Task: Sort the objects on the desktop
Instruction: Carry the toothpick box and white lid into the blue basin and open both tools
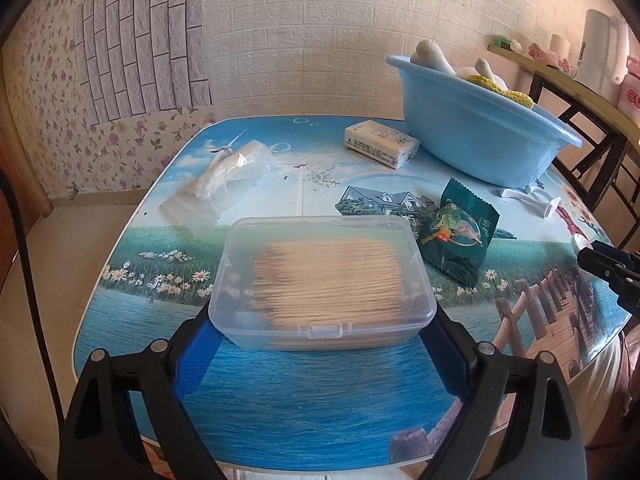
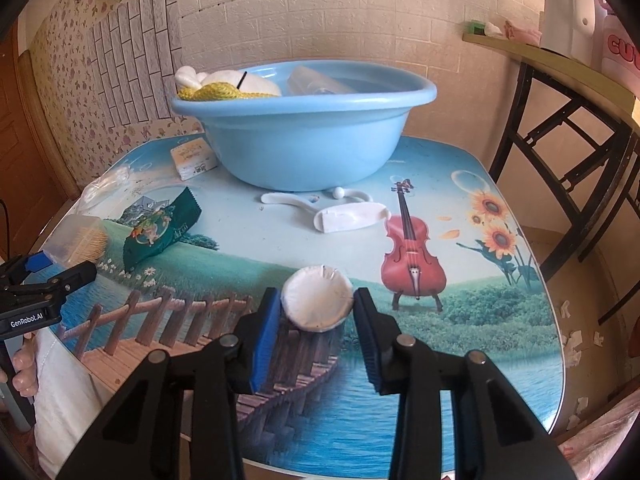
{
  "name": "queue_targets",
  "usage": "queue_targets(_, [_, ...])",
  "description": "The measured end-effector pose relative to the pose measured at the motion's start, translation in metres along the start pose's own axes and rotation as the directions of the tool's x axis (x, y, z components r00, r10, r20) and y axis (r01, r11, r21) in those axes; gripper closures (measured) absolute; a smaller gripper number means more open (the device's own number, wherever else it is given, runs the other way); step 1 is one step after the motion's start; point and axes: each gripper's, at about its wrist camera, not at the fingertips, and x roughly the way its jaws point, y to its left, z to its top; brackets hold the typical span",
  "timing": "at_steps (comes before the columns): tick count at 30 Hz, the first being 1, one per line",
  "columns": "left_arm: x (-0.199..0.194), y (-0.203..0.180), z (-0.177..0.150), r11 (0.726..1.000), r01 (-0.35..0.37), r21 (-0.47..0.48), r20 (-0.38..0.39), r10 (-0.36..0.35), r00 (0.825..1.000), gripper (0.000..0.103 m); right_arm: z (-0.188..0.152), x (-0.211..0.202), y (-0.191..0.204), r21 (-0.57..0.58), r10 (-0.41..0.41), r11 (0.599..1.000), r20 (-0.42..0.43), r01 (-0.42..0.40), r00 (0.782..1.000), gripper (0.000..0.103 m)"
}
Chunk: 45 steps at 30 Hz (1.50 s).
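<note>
A clear plastic box (image 1: 324, 276) full of thin wooden sticks rests near the front of the picture-printed table (image 1: 280, 400). My left gripper (image 1: 323, 312) straddles its near end, and both fingertips touch the box's sides. That gripper (image 2: 80, 272) also shows at the left of the right wrist view, beside the box (image 2: 80, 240). My right gripper (image 2: 317, 296) is shut on a small white round dish (image 2: 316, 300), with a blue pad pressed on each side of it. In the left wrist view the right gripper (image 1: 600, 260) shows only at the right edge.
A light blue basin (image 2: 304, 140) at the back holds white toys and a yellow knit piece. A white soap-like packet (image 1: 382, 142), a green snack packet (image 1: 460, 232), a clear plastic bag (image 1: 224, 176) and white plastic pieces (image 2: 348, 216) lie around it. A black chair (image 2: 568, 140) stands right of the table.
</note>
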Motion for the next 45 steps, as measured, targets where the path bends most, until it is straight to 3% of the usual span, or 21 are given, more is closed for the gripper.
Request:
queue_targets(12, [-0.035,-0.005,0.027,1.0,0.023,-0.005,0.093,-0.023,0.995,0.011,0.031,-0.036,0.006,-0.005,0.063,0.998,0.117,-0.063,0.991,0.066])
queue_targets(18, [-0.056,-0.017,0.055,0.998,0.064,0.002,0.161,-0.063,0.985,0.011,0.05,-0.055,0.013,-0.04,0.103,0.994,0.188,-0.097,0.977,0.066])
queue_targets(28, [-0.063,-0.045,0.096,0.992,0.126,0.028,0.201,-0.129,0.971,0.011,0.086,-0.065,0.007,-0.048,0.138,0.99,0.272,-0.13,0.952,0.066])
queue_targets(34, [-0.061,-0.056,0.114,0.99,0.134,0.044,0.22,-0.141,0.965,0.011,0.099,-0.052,-0.001,-0.039,0.138,0.99,0.279,-0.133,0.95,0.066])
queue_targets(45, [-0.033,-0.079,0.135,0.988,0.133,0.083,0.196,-0.147,0.969,0.011,0.109,-0.004,-0.019,-0.011,0.148,0.989,0.233,-0.149,0.961,0.066])
